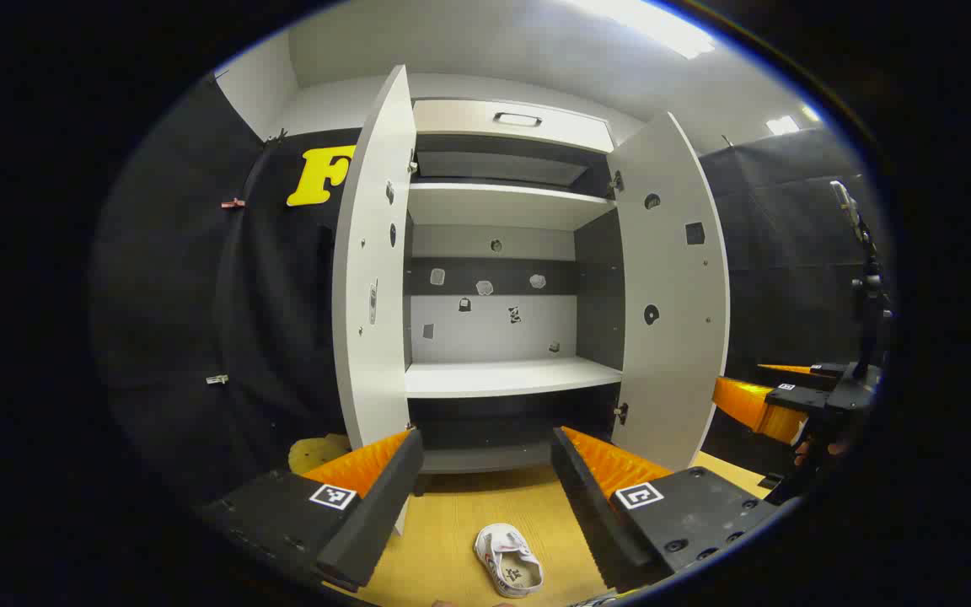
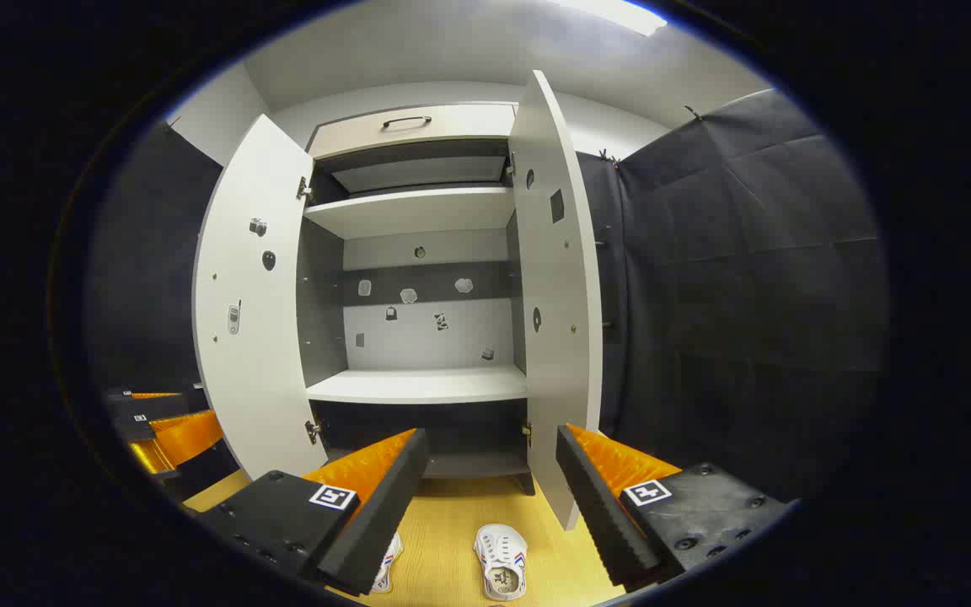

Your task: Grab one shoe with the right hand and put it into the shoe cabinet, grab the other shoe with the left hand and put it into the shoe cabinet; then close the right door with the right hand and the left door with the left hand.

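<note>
The white shoe cabinet (image 1: 494, 375) (image 2: 418, 384) stands ahead with both doors swung wide: left door (image 1: 376, 278) (image 2: 254, 303), right door (image 1: 671, 295) (image 2: 555, 295). Its shelves hold nothing. A small white shoe (image 1: 508, 560) lies on the wooden floor between my left gripper's (image 1: 485, 464) open fingers, well below them. In the right gripper view two white shoes lie on the floor: one (image 2: 501, 562) between the open fingers of my right gripper (image 2: 492, 459), the other shoe (image 2: 388, 563) half hidden behind the left finger (image 2: 372, 506). Neither gripper touches a shoe.
The right gripper (image 1: 776, 405) shows at the right edge of the left gripper view, beside the right door; the left gripper (image 2: 165, 430) shows at the left edge of the right gripper view. Black cloth walls close in both sides. A closed drawer (image 1: 512, 120) tops the cabinet.
</note>
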The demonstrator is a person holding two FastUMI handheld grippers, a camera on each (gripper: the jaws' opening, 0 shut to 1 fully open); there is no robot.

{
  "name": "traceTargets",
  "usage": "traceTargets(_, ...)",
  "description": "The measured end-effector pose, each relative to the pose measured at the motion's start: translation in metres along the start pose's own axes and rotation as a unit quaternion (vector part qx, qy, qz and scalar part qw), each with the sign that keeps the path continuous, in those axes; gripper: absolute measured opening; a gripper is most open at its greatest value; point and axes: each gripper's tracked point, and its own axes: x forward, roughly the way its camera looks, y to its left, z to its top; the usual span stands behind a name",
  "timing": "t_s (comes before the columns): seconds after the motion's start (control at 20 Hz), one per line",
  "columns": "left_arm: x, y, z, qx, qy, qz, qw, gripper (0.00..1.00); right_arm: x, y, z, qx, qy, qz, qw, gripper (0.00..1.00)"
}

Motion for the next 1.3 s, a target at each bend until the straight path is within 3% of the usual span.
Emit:
traceTargets(0.75, 0.000, 0.014, -0.001, 0.001, -0.004, 0.021, 1.000, 0.95, -0.007, 0.009, -0.015, 0.002, 0.017, 0.001, 1.000, 0.99)
traceTargets(1.3, 0.001, 0.014, -0.022, -0.013, 0.013, 0.008, 1.000, 0.95, 0.002, 0.012, -0.044, -0.014, 0.057, 0.002, 0.998, 0.99)
